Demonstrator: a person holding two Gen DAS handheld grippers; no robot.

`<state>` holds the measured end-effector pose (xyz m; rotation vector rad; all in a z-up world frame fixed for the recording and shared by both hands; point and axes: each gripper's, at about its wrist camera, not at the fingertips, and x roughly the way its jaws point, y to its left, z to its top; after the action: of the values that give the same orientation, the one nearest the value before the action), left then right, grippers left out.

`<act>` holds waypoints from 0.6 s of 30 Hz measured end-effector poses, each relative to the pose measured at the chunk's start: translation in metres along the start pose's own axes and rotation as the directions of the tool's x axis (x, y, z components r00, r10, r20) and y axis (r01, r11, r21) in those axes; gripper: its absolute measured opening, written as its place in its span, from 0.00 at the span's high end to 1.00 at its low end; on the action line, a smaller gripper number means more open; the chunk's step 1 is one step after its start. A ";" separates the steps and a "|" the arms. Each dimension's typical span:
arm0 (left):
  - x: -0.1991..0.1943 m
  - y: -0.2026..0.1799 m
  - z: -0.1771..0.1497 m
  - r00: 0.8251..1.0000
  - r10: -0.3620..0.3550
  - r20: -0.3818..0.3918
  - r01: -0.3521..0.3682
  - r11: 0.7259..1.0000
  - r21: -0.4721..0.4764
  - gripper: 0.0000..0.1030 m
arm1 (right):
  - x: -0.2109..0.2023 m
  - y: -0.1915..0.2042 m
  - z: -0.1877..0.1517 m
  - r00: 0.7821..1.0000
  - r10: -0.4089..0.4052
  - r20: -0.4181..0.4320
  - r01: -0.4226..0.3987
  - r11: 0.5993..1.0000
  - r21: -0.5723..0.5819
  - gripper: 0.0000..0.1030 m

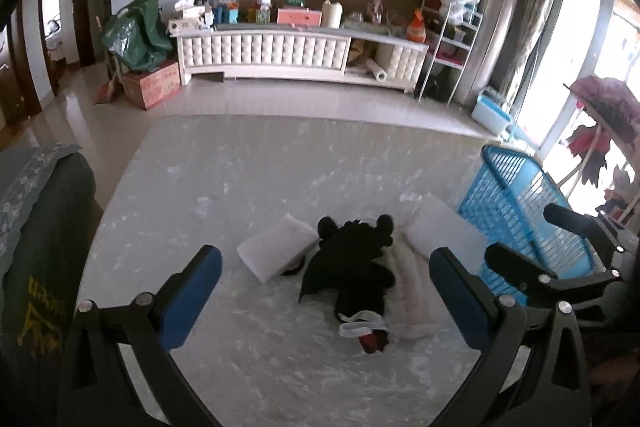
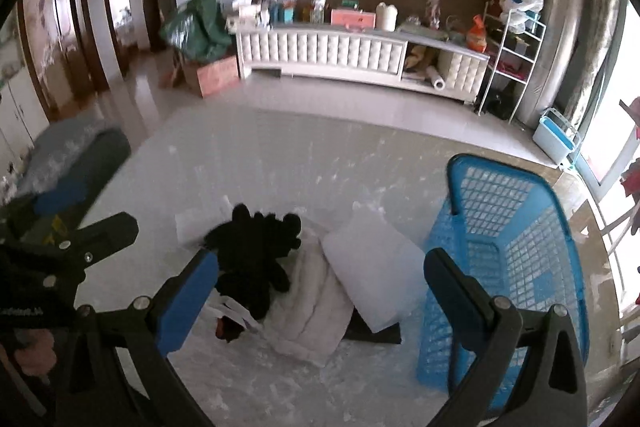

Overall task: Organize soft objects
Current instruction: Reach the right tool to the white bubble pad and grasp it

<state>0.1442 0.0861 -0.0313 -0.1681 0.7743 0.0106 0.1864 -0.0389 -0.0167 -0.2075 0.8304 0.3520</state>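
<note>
A fuzzy black plush toy [image 1: 352, 259] lies on the marbled tabletop [image 1: 240, 179], overlapping a quilted cream pad [image 2: 316, 307]. White foam blocks [image 1: 276, 251] flank it; a blue lattice basket [image 2: 516, 247] stands rightward. The left gripper [image 1: 326, 291] and right gripper [image 2: 322, 295] both gape wide, empty.

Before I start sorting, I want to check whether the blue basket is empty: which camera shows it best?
The right wrist view: the blue basket fills its right side, rim and open mesh interior visible, with nothing apparent inside. The left wrist view catches the basket at the edge, partly hidden by the other hand-held gripper.
</note>
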 end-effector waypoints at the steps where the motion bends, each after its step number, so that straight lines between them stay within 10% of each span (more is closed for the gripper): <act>1: 0.007 0.001 -0.001 1.000 0.003 -0.013 -0.003 1.000 0.008 0.00 | 0.006 0.003 -0.002 1.000 -0.019 -0.015 0.019 1.000 -0.016 0.01; 13: 0.089 0.028 -0.014 0.981 0.027 -0.191 -0.027 1.000 0.003 0.00 | 0.089 0.012 -0.004 0.967 -0.142 -0.210 0.117 0.985 -0.128 0.10; 18: 0.106 0.035 -0.014 0.977 -0.003 -0.215 0.004 1.000 0.002 0.00 | 0.110 -0.004 -0.003 0.946 -0.169 -0.276 0.147 0.984 -0.101 0.32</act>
<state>0.2075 0.1132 -0.1202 -0.1702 0.9903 -0.0120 0.2541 -0.0192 -0.1011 -0.4034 1.0766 0.2056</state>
